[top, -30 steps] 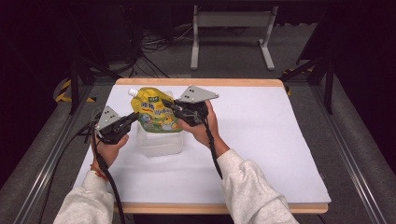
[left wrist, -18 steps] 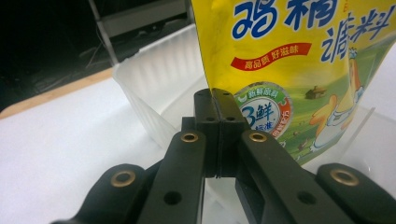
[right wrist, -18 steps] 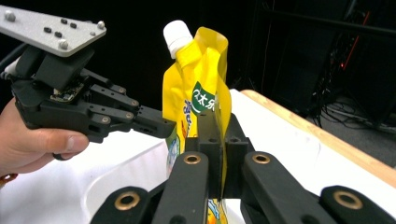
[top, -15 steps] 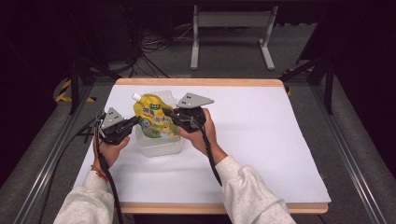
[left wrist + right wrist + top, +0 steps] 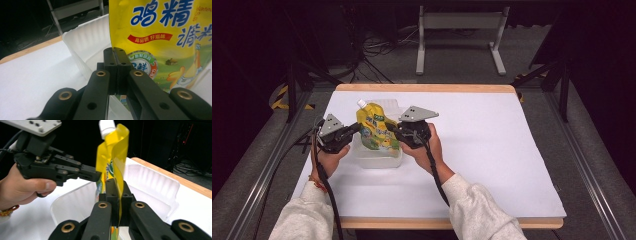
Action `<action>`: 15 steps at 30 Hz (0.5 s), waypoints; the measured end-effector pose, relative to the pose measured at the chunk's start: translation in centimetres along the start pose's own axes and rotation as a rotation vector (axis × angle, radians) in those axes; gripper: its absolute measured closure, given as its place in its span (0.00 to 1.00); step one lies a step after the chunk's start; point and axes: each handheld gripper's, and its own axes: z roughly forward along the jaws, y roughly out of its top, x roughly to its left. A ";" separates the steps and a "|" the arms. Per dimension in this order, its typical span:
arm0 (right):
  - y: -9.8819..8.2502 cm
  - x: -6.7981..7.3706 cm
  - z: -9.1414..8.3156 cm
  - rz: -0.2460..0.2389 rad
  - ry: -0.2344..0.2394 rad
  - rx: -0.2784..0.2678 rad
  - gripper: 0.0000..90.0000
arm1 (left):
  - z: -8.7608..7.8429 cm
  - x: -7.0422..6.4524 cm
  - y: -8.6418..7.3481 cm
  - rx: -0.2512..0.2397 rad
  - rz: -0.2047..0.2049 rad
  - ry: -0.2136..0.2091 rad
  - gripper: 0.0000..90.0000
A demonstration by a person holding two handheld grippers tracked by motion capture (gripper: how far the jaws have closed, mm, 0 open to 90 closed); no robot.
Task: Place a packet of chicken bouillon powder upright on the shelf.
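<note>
The left tongs point(image 5: 353, 129) sit near the desk's point(image 5: 492, 150) left edge, their jaws pressed together on the left side seam of a yellow spouted seasoning pouch point(image 5: 376, 131); the left gripper view shows the two black pads meeting right at that yellow edge. The pouch stands upright, its lower part inside a clear plastic tub point(image 5: 379, 159) that rests on the white-covered desk toward the left edge, about midway between the near and far edges. Its white screw cap point(image 5: 361, 103) points up and tilts toward the far-left corner. To the right of the pouch, the right tongs point(image 5: 390, 129) pinch the opposite seam, and the right gripper view shows the film caught between the shut pads.

The step in hand appears to be setting the pouch down into the tub. To do it well, both hands should likely sink together at the same pace, so the film stays taut between the two grips and the base meets the tub floor flat instead of folding. The pouch looks twisted along its right seam, so easing the hands slightly apart may straighten it. The tub is light and could slide if the pouch drags on its wall, so it seems wise to keep the pouch centred and let go only once it stands by itself.

Count: one pouch, one cap, one tub, two tongs.
</note>
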 end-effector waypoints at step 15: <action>0.0 -1.1 -0.2 -0.014 -0.029 0.009 0.99 | -0.4 0.1 -0.4 0.005 -0.021 -0.009 0.97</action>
